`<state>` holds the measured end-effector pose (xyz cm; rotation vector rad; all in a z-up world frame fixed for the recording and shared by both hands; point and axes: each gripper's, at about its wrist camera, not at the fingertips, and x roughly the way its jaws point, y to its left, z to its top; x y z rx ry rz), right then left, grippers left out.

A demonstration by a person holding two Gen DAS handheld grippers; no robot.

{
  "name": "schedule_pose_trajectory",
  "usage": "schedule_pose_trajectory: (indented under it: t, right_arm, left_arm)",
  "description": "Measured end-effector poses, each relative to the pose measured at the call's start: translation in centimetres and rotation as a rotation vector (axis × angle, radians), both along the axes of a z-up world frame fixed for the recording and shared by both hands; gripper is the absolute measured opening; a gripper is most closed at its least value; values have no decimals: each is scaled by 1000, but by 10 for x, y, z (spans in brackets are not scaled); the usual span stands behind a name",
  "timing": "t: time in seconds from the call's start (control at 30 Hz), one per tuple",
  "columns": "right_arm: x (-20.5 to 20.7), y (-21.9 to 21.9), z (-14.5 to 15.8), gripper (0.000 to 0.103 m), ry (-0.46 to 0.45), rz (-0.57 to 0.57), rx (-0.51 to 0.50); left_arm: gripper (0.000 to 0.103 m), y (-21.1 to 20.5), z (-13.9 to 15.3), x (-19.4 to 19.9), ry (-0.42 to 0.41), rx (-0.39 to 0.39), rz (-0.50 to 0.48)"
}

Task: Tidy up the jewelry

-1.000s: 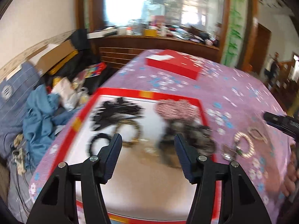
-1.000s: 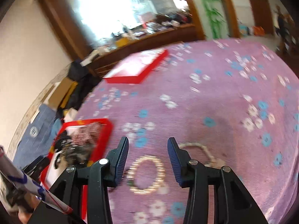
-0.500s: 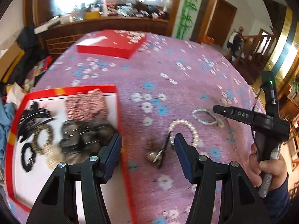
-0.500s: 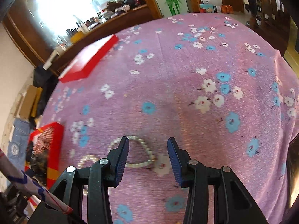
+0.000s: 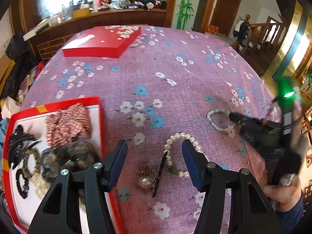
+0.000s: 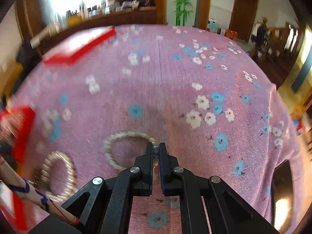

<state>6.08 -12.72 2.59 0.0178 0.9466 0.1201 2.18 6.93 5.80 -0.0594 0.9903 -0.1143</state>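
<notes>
My right gripper (image 6: 155, 151) is shut on the near edge of a small pearl bracelet (image 6: 117, 138) that lies on the purple flowered tablecloth; the bracelet also shows in the left wrist view (image 5: 218, 120) under the right gripper (image 5: 235, 118). My left gripper (image 5: 154, 156) is open and empty above a larger pearl bracelet (image 5: 175, 146) and a brooch with a pearl (image 5: 147, 177). That larger bracelet shows blurred in the right wrist view (image 6: 58, 173). A red-rimmed white tray (image 5: 100, 117) at the left holds hair ties, clips and bracelets.
A flat red box (image 5: 103, 42) lies at the far side of the table (image 5: 175, 68). The table's right edge drops off near the right gripper. A wooden counter with clutter (image 5: 97, 15) stands behind the table. Bags and cloth lie on the floor at the left.
My right gripper closed on the small pearl bracelet; it was open half a second ago. My left gripper swung right from over the tray to the loose jewelry on the cloth.
</notes>
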Motion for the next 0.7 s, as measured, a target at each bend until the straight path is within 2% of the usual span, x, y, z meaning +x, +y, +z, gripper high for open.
schedule_pose_trajectory:
  t: [0.07,0.1,0.2,0.43,0.5,0.57,0.6,0.63,0.7]
  right_arm:
    - [-3,-7,11,5,-49,-22,35]
    - [-6,-12,18,5,-80,-22,89]
    - [-10,-20,28,5,-117,-12,170]
    - [-10,-18,33,6,-112,4,220]
    - [-10,-17,33,6,-107,12,233]
    - [-11,-14,33,6,-108,16,238]
    - [-12,-14,34,6,-111,19,241]
    - [-14,-13,34,6,-113,21,243]
    - [-16,-12,36,6,-118,22,247]
  left_arm:
    - [57,-6,-7,8,24,3,-20]
    - [57,-9,-11,12,36,11,-30]
    - [57,-19,-25,24,72,54,-49]
    - [56,-25,-47,37,107,102,-47]
    - [54,-28,-50,38,91,122,-44]
    - [47,-33,-50,37,70,122,-53]
    - [40,-34,-50,37,61,118,-54]
    - [27,-36,-50,37,43,118,-57]
    - [9,-40,-50,34,7,130,-65]
